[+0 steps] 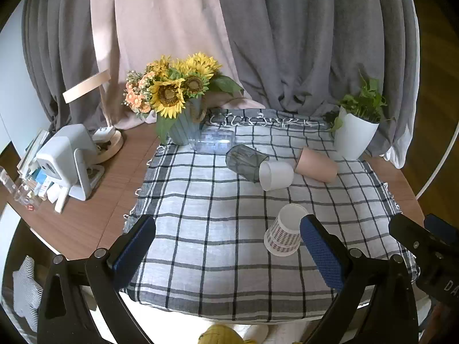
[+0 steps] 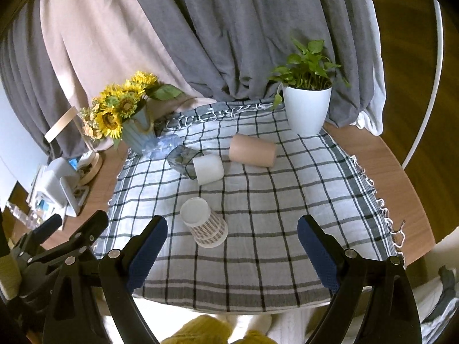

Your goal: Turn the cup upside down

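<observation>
A patterned paper cup (image 1: 282, 233) (image 2: 205, 223) stands upside down on the checked cloth (image 1: 206, 200) (image 2: 272, 200), wide rim on the cloth. Behind it lie a white cup (image 1: 276, 175) (image 2: 208, 168), a pink cup (image 1: 316, 164) (image 2: 252, 150) and a dark clear cup (image 1: 244, 162) (image 2: 181, 159) on their sides. A clear glass (image 1: 211, 140) sits near the vase. My left gripper (image 1: 228, 242) is open and empty; its right finger is just right of the paper cup. My right gripper (image 2: 232, 243) is open and empty, the paper cup just ahead between its fingers.
A vase of sunflowers (image 1: 175, 97) (image 2: 123, 114) stands at the back left, a white potted plant (image 1: 354, 132) (image 2: 307, 106) at the back right. A white device (image 1: 68, 160) and clutter sit on the wooden table (image 1: 86, 218) left of the cloth. Curtains hang behind.
</observation>
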`<state>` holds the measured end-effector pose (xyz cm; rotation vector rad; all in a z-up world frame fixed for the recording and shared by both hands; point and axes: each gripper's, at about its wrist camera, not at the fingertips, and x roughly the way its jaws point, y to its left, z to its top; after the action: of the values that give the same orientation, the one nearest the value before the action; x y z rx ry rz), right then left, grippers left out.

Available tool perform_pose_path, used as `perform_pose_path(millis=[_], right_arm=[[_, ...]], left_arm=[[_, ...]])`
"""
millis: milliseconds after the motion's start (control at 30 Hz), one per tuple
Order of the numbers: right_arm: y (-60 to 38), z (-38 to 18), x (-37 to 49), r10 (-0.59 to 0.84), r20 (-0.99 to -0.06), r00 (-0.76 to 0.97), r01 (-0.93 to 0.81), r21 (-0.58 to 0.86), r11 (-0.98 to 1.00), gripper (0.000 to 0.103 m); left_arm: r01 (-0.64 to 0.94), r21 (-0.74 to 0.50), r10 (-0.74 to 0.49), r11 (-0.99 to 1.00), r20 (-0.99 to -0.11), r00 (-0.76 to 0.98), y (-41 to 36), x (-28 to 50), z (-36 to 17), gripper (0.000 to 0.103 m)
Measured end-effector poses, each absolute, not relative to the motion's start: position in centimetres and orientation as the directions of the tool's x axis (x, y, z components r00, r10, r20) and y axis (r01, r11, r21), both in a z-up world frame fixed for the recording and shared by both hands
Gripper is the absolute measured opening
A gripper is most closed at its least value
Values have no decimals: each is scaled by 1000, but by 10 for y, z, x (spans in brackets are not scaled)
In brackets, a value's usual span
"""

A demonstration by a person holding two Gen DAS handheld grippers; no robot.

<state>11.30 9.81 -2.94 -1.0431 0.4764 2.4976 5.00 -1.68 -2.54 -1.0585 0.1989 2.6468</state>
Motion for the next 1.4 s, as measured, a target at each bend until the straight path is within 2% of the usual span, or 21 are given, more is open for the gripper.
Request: perform_pose_path(millis=[1400], right_arm=[[102, -35, 117, 215, -738, -639, -479, 164, -862, 92]], left_arm=[[-310, 35, 199, -950, -698, -688, -10, 53, -26, 103]])
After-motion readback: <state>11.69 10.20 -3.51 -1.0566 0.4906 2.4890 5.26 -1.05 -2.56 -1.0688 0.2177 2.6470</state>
